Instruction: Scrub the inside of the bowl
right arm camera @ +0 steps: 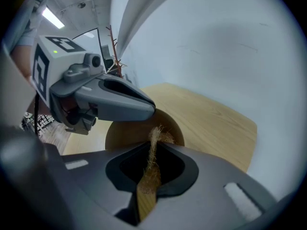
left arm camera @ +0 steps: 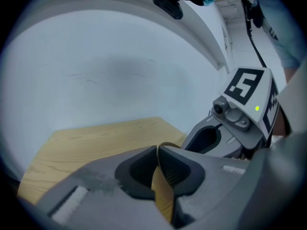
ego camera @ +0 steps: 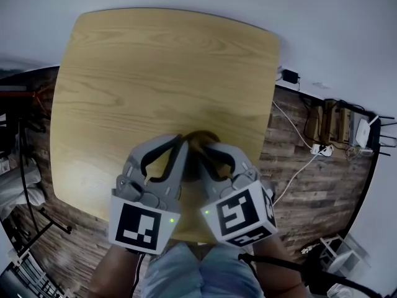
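Right claw [right arm camera: 154, 148] is clamped on a scruffy fibre scrubber [right arm camera: 155, 132]. The wooden bowl [right arm camera: 122, 135] sits on the desk [right arm camera: 211, 119] just ahead, below its tip. Left claw [left arm camera: 158, 153] pinches the bowl's rim, so I reckon the scrub goes forward and down.

**Open far side, crowded near edge**

The surface [ego camera: 161, 73] lies bare to the far, left and right. At its near edge the left hand-held gripper [ego camera: 181, 141], clamped on the rim of the bowl [ego camera: 200, 135], and the right hand-held gripper [ego camera: 206, 150], pinching a scrubber [right arm camera: 154, 137], nearly touch, leaving scant gap between them.
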